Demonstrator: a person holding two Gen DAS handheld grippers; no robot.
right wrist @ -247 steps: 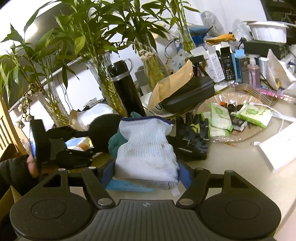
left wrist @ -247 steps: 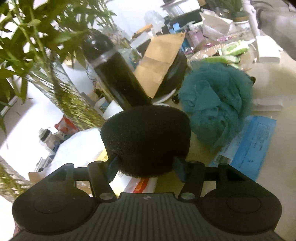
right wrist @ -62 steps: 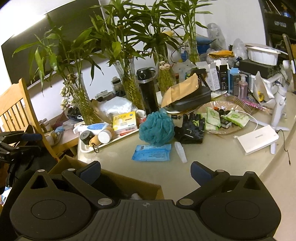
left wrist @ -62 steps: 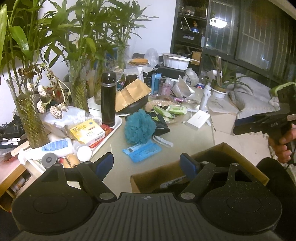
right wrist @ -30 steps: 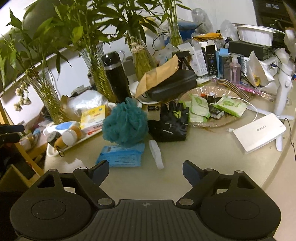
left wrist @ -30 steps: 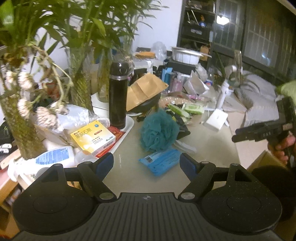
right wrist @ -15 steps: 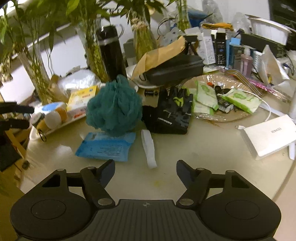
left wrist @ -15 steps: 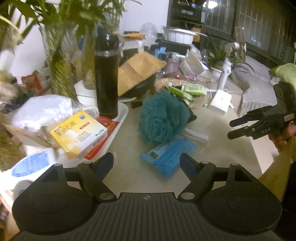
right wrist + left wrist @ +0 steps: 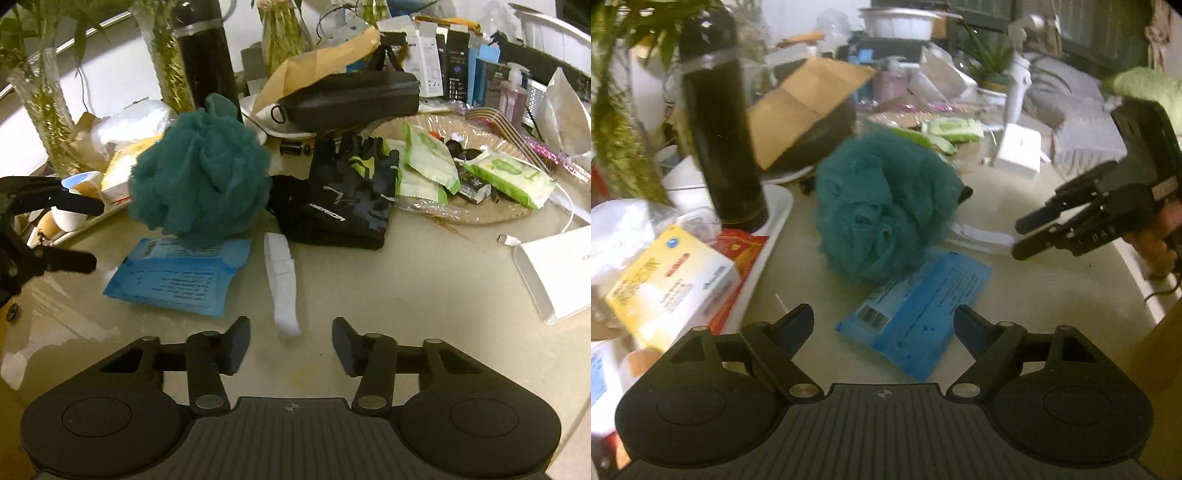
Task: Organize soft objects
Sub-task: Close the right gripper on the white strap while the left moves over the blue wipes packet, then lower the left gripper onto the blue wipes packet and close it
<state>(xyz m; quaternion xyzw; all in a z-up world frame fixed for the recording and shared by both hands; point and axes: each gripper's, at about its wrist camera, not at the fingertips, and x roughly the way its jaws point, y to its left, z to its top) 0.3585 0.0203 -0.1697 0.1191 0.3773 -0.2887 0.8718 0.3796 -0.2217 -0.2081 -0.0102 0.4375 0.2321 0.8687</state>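
Teal bath pouf (image 9: 882, 206) now sits right ahead of our empty, released jaws; sponge and cloth dropped off, so it's next.

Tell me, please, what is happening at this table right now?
A person holds two grippers over a cluttered table, sorting soft things. The left gripper and the right gripper are both open and empty. The teal bath pouf, the black glove and the blue wipes pack lie on the table.
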